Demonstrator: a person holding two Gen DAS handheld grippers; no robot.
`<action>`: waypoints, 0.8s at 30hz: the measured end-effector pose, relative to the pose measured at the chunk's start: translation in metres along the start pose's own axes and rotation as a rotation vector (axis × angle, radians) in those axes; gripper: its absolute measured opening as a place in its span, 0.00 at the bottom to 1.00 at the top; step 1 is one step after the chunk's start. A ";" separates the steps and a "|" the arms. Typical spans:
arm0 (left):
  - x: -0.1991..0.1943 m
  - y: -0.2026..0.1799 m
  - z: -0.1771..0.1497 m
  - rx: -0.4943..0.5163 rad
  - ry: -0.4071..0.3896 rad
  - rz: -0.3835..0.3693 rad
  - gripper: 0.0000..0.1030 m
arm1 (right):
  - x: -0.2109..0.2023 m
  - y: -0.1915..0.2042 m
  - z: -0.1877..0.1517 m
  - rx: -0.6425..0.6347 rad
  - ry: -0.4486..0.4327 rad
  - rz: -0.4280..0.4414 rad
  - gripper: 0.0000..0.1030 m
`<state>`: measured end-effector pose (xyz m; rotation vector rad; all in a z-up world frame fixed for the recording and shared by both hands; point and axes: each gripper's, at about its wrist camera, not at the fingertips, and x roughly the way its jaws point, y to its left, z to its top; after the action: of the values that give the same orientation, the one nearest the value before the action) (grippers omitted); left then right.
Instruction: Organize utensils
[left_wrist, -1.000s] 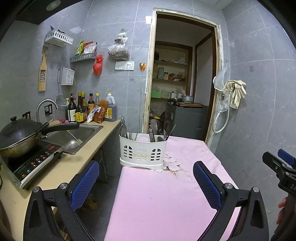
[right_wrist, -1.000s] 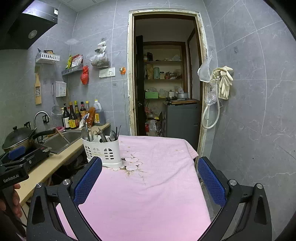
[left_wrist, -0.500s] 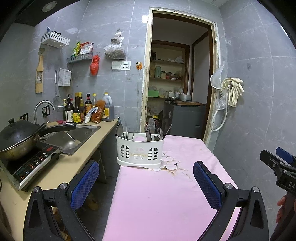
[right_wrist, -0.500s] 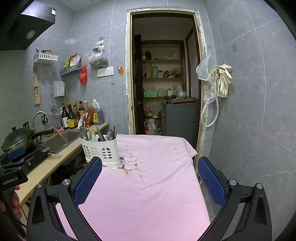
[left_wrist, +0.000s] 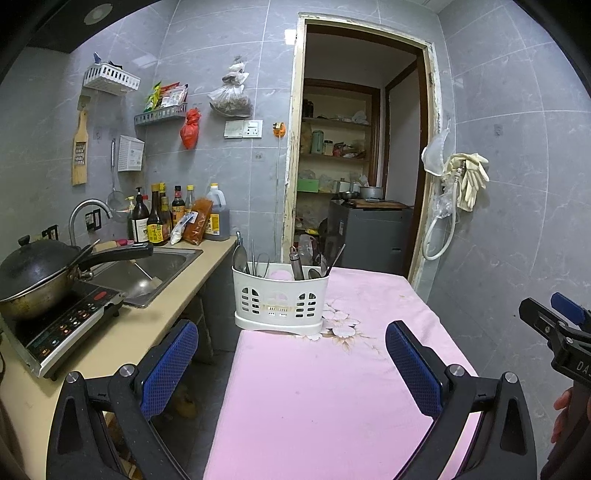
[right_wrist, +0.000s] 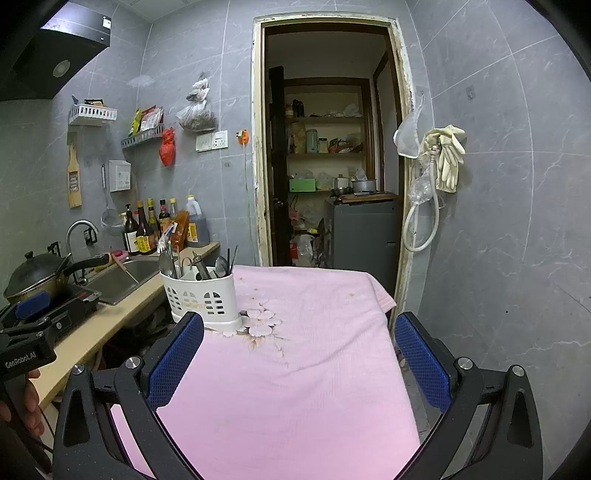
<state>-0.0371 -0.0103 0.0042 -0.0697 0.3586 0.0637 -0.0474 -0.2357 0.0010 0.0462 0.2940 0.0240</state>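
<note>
A white slotted utensil caddy (left_wrist: 280, 299) stands at the far left corner of the table under a pink cloth (left_wrist: 332, 387). Several metal utensils (left_wrist: 297, 264) stick up out of it. In the right wrist view the caddy (right_wrist: 201, 295) sits left of centre with spoons and chopsticks (right_wrist: 221, 264) inside. My left gripper (left_wrist: 291, 360) is open and empty, well short of the caddy. My right gripper (right_wrist: 299, 356) is open and empty too, over the near part of the cloth (right_wrist: 295, 369).
A counter (left_wrist: 110, 339) runs along the left with an induction hob and wok (left_wrist: 33, 273), a sink (left_wrist: 147, 266) and sauce bottles (left_wrist: 173, 218). A doorway (left_wrist: 354, 166) opens behind the table. The right gripper's body (left_wrist: 561, 332) shows at the right edge.
Both grippers have risen and pulled back slightly, so the caddy looks a little farther and lower. Neither gripper has changed its opening.
</note>
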 end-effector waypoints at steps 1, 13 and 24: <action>0.000 0.000 0.000 0.000 -0.001 -0.001 0.99 | 0.000 0.000 0.000 0.001 0.000 0.000 0.99; 0.000 -0.001 0.001 0.002 0.000 0.000 0.99 | 0.004 -0.002 -0.002 0.004 0.008 0.002 0.99; 0.001 -0.001 0.001 0.003 0.001 0.000 0.99 | 0.007 -0.005 -0.003 0.006 0.013 0.003 0.99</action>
<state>-0.0360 -0.0107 0.0053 -0.0666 0.3594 0.0628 -0.0418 -0.2400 -0.0036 0.0522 0.3072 0.0262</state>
